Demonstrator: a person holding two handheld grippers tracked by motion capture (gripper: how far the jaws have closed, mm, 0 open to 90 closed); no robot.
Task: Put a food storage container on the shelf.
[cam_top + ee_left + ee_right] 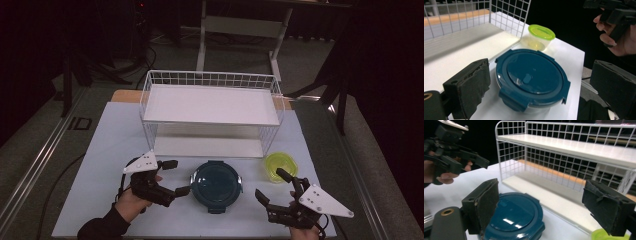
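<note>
two tiers of white wire rack [210, 107] at the back of the bench [100, 150], both bare, nothing stowed yet. in front, dark blue round container [217, 186] sitting flat on the bench between the two hands, lid on and clips down, just short of the rack's lower shelf. off to its right, small clear tub with yellow-green lid [280, 166], also on the bench near the rack's corner post. left gripper [173, 177] hovering just beside the blue container's left rim, jaws spread wide and released, nothing between the pads. right gripper [274, 187] parked near the front edge, jaws gaping too, holding nothing. looks like early days: neither container lifted or shelved, both apparently left to go.
</note>
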